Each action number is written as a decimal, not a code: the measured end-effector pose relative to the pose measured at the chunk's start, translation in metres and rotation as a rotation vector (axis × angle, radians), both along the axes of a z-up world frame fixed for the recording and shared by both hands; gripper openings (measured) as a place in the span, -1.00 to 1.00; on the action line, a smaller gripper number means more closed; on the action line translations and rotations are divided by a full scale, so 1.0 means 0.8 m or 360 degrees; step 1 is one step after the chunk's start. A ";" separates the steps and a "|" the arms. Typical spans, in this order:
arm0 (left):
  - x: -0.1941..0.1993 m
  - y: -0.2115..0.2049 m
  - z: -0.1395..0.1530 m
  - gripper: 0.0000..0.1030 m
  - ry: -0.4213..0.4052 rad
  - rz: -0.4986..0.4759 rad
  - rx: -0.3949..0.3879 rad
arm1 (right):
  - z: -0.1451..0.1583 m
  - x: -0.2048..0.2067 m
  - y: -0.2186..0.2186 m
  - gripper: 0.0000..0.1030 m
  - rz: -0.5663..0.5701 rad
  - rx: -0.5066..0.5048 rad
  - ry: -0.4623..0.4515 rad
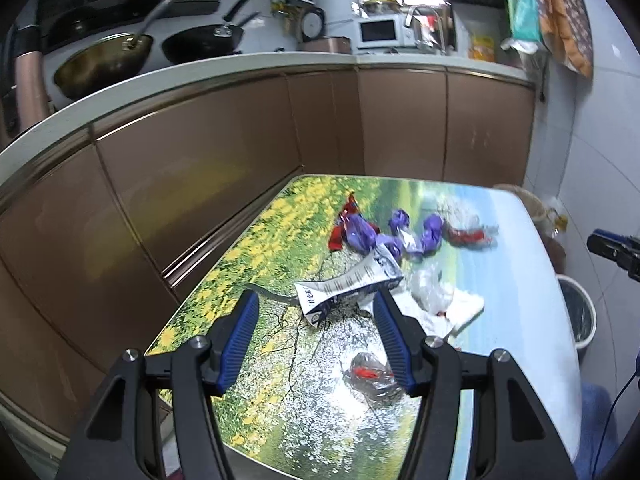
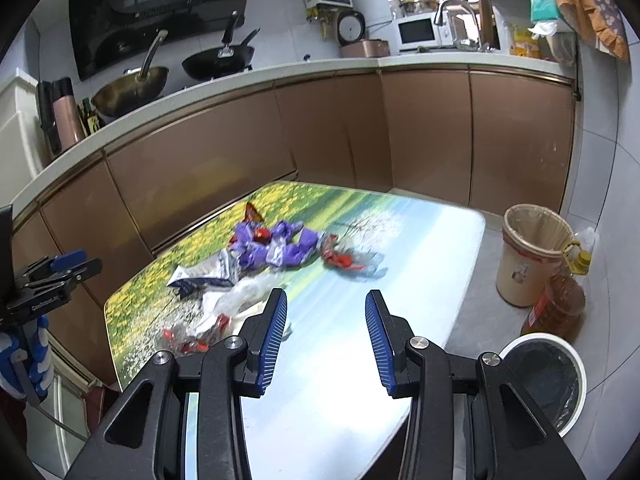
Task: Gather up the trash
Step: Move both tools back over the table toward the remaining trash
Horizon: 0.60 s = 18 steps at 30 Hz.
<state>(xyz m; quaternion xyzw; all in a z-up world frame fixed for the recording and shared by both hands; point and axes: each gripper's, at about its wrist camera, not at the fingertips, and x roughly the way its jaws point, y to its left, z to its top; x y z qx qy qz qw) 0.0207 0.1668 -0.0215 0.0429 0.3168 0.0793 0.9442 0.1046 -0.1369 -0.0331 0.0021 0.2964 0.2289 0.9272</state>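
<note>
A pile of trash lies on the flower-print table [image 1: 248,264]: purple wrappers [image 1: 360,234], red wrappers [image 1: 468,236], a white printed packet [image 1: 348,284], clear plastic [image 1: 432,292] and a clear wrapper with red inside [image 1: 370,374]. My left gripper [image 1: 316,304] is open and empty, held above the table just short of the white packet. My right gripper [image 2: 326,300] is open and empty over the table's right part [image 2: 360,280]; the purple wrappers [image 2: 280,246] and white packet [image 2: 204,274] lie to its left. A white bin with a dark liner [image 2: 544,380] stands on the floor at the right.
A beige bin with a liner [image 2: 532,256] and a bottle of oil [image 2: 560,304] stand on the floor right of the table. Brown cabinets [image 1: 200,168] run behind the table, with pans [image 1: 104,62] and a microwave [image 1: 380,31] on the counter.
</note>
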 end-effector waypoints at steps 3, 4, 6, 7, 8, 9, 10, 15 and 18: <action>0.016 0.006 -0.013 0.11 0.0055 -0.0093 -0.0001 | -0.006 0.001 0.017 -0.21 0.0009 -0.0020 0.0028; 0.025 0.010 -0.020 0.11 0.0088 -0.0134 -0.0001 | -0.007 0.002 0.024 -0.21 0.0010 -0.0029 0.0035; 0.040 0.016 -0.031 0.11 0.0129 -0.0199 0.0007 | -0.012 0.004 0.039 -0.21 0.0024 -0.0055 0.0065; 0.046 0.018 -0.035 0.11 0.0145 -0.0232 0.0014 | -0.016 0.006 0.046 -0.21 0.0034 -0.0060 0.0084; 0.056 0.021 -0.042 0.11 0.0168 -0.0290 0.0026 | -0.020 0.009 0.052 -0.21 0.0042 -0.0063 0.0111; 0.063 0.021 -0.046 0.11 0.0183 -0.0336 0.0040 | -0.026 0.013 0.058 -0.21 0.0043 -0.0070 0.0141; 0.070 0.021 -0.050 0.11 0.0193 -0.0383 0.0057 | -0.032 0.018 0.063 -0.21 0.0038 -0.0081 0.0172; 0.111 0.025 -0.072 0.11 0.0247 -0.0586 0.0118 | -0.055 0.040 0.087 -0.21 0.0021 -0.0163 0.0289; 0.139 0.031 -0.087 0.11 0.0288 -0.0650 0.0072 | -0.070 0.056 0.100 -0.21 0.0016 -0.0196 0.0355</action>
